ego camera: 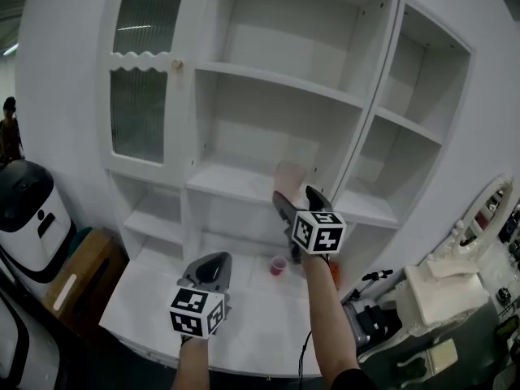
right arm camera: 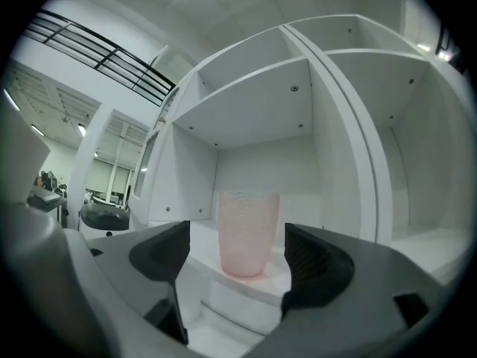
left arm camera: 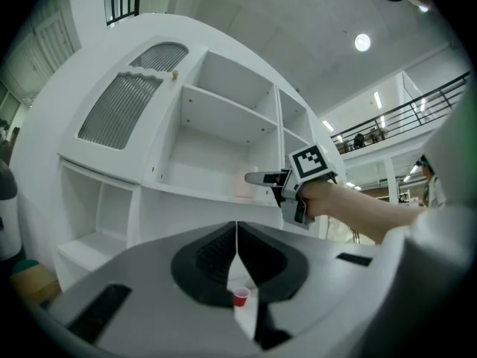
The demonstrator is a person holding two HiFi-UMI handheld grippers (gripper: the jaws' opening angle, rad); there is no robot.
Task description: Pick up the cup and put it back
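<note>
Cup (right arm camera: 248, 233) stands upright at the front edge of the middle shelf (ego camera: 231, 184) of the cabinet (ego camera: 188, 128). Right tongs (right arm camera: 237, 255) released, jaws wide, level with the cup, which sits just ahead of them, untouched. Left tongs (left arm camera: 237, 263) clenched on nothing, idle over the desk (ego camera: 154, 295). Judgement: the cup is in place and free, so either the lift hasn't begun or it's already back; can't tell which. Around: small red cup (ego camera: 279, 265) on the desk near its back edge; upright divider (right arm camera: 350, 140) just right of the cup, likely the only thing crowding the right jaw
</note>
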